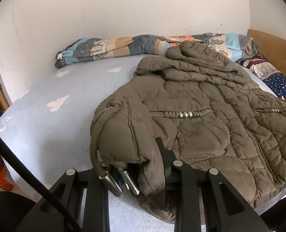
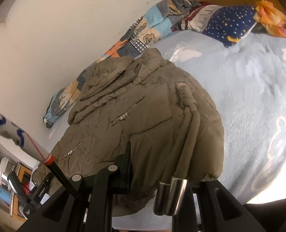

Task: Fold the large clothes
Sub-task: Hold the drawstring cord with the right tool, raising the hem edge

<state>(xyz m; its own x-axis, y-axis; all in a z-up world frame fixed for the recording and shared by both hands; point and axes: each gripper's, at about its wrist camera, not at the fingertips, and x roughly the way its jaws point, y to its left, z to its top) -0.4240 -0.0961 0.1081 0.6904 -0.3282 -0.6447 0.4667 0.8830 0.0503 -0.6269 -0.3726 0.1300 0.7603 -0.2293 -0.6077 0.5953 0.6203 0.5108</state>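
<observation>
Pinching the near hem corners of the olive-brown quilted puffer jacket [image 1: 210, 104], both claws are clamped narrow on fabric; the left gripper [image 1: 141, 166] is holding the hem beside its metal-tipped drawcords [image 1: 113, 185], the right gripper [image 2: 143, 174] the opposite corner; the jacket is lying front-up on the pale blue cloud-print bedsheet [image 1: 46, 119], probably so the hem can fold toward the collar.

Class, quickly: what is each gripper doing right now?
Left gripper: shut on the jacket hem.
Right gripper: shut on the jacket hem at the other corner.
</observation>
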